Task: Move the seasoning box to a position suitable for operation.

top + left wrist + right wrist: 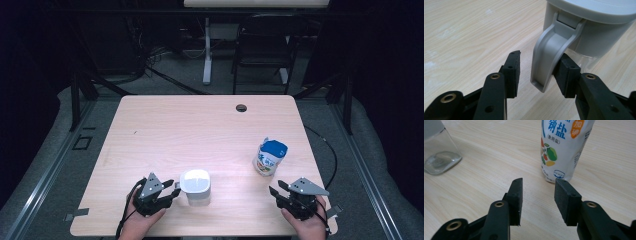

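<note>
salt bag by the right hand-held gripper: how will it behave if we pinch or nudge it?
The salt bag is a soft printed pouch, so it will probably dent under the pads rather than stay stiff. It stands upright, tall on a narrow base, so a push high up may tip it. Its glossy film looks somewhat slippery. It seems full, so likely heavy for its size.

In the left gripper view the jug point(589, 27) ran past the top and right edges. The right gripper view cut the salt bag point(564, 147) off at the top; its small print was unreadable.
</note>
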